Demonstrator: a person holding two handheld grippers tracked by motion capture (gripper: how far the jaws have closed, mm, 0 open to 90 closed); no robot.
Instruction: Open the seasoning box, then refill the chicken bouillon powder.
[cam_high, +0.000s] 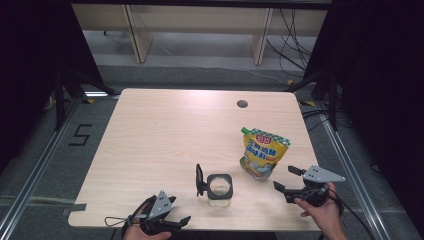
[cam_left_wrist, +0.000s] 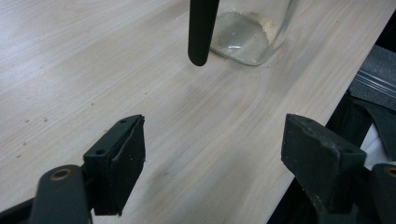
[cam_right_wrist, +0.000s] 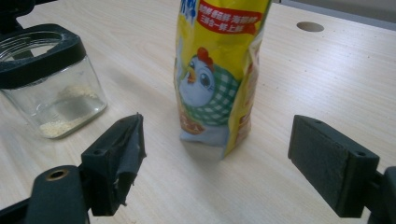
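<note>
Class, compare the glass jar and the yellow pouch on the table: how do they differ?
The glass jar is clear, squat and nearly empty; the yellow pouch is opaque, printed with a chicken, and taller. The jar's black lid is flipped open; the pouch's green cap looks closed. Both stand upright, untouched.

Black grippers (cam_high: 165, 220) with grey triangular plates, trailing cables.

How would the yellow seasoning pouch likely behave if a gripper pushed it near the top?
The yellow pouch stands tall on a narrow base, so it would probably tip. Its creased film looks soft, likely buckling under the push.
</note>
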